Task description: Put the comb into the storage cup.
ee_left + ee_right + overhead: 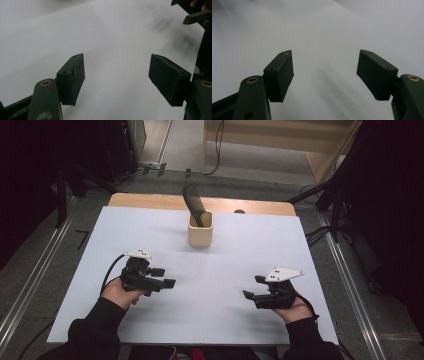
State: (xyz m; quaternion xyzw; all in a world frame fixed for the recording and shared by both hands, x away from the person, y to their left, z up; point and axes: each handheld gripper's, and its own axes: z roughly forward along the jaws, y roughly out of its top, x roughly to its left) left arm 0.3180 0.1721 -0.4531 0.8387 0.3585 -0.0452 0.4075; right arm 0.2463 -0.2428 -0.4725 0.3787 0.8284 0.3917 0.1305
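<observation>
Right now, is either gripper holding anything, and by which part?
Nothing is held. The left gripper and the right gripper both have their jaws open over the white table. The black comb stands in the beige cup, untouched.

no readable text, labels, brands, numbers or signs on anything

table: white sheet over a wooden top | floor: grey, metal rails along both sides, cables trailing at the right | far end: pale wooden panelling | sides: dark stands, deep shadow | light: dim, falling on the table
</observation>
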